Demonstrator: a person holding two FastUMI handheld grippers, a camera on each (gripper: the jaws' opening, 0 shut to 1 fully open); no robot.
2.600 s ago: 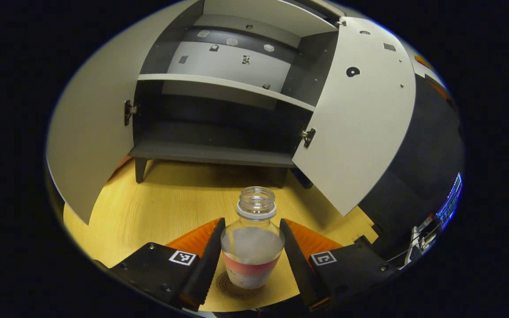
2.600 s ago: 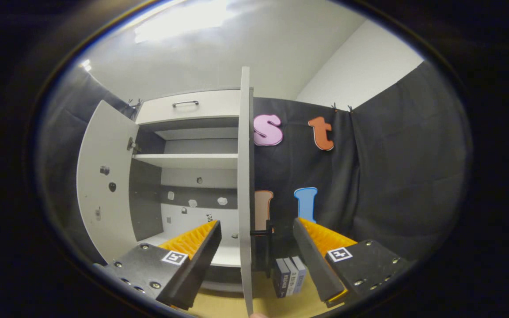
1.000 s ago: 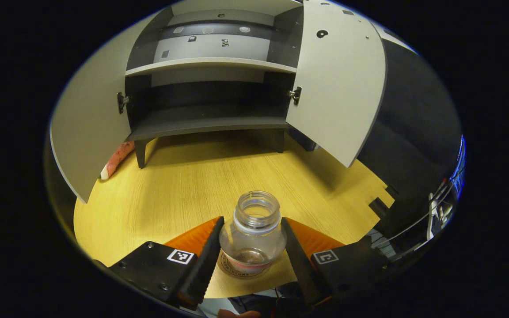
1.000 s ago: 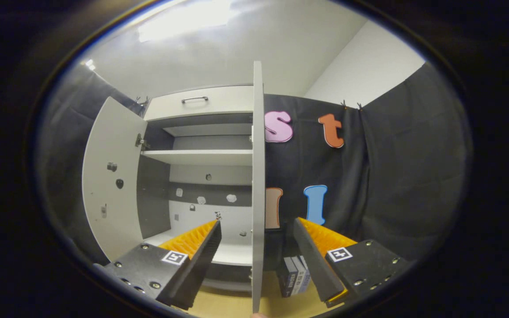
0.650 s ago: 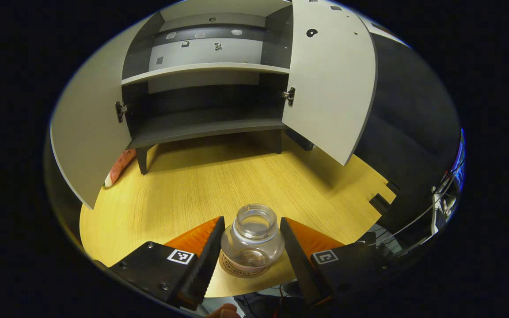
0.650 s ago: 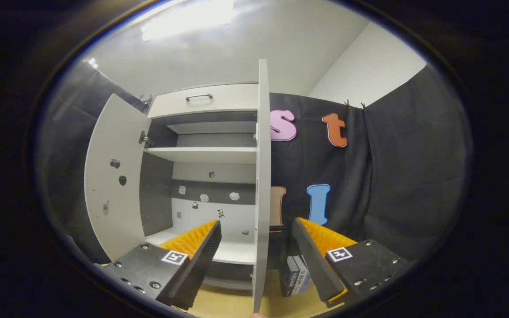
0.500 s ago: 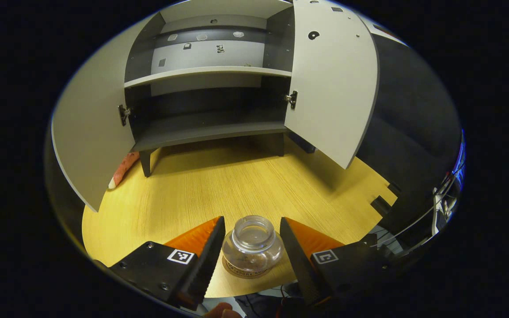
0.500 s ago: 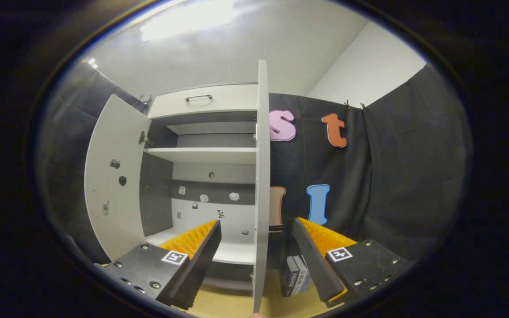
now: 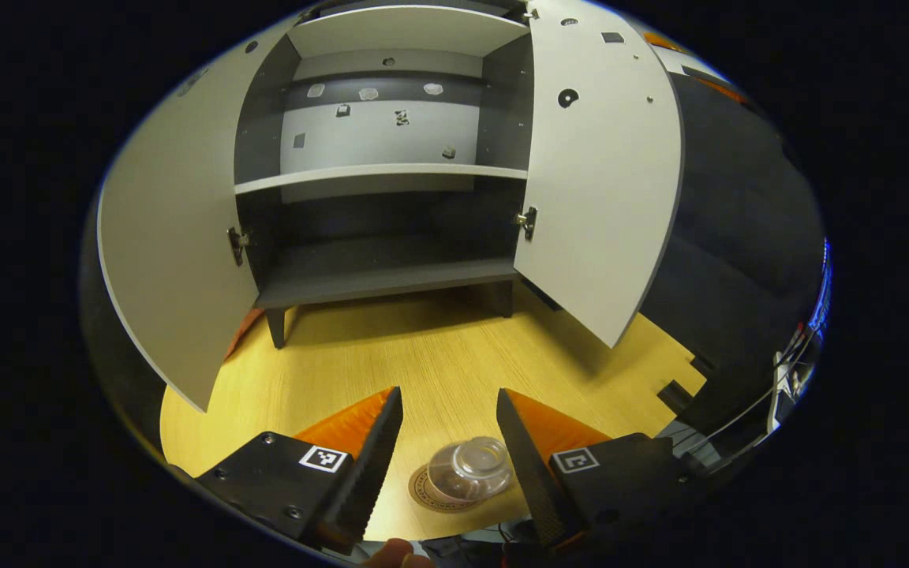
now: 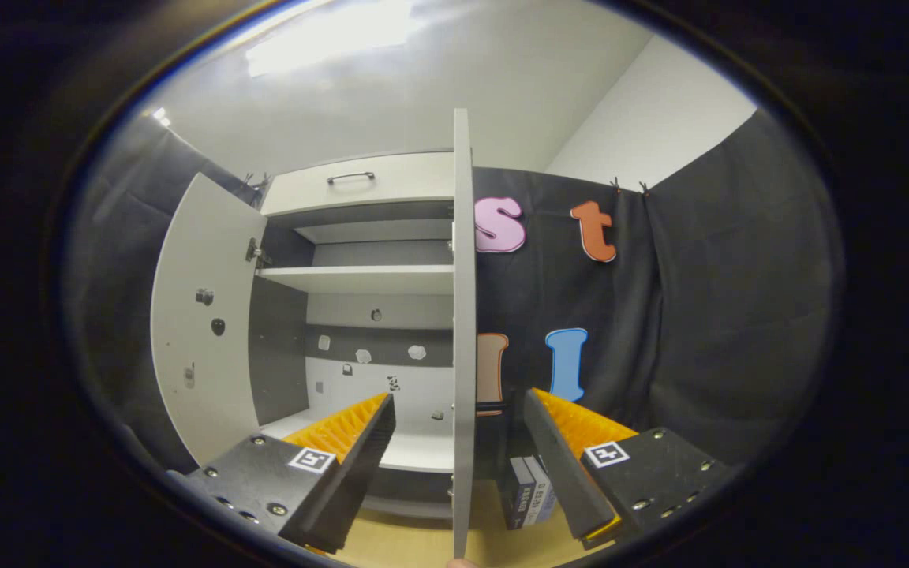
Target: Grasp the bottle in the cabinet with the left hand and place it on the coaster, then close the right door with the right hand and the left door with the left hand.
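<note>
Left gripper (image 9: 445, 430): my jaws spread wide, holding nothing, raised over the table (image 9: 439, 355), aimed down.
Bottle (image 9: 470, 469): upright on the coaster (image 9: 431, 497), below between my fingers, untouched.
Right gripper (image 10: 458, 438): jaws wide, level, straddling the right door (image 10: 463, 331) edge, not gripping.
Cabinet (image 9: 379, 197): both doors open.

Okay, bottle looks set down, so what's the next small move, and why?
Probably swing the right door shut with the right gripper: the bottle stands on the coaster, the left gripper is open above it, and the door's edge sits between the right gripper's open fingers.
</note>
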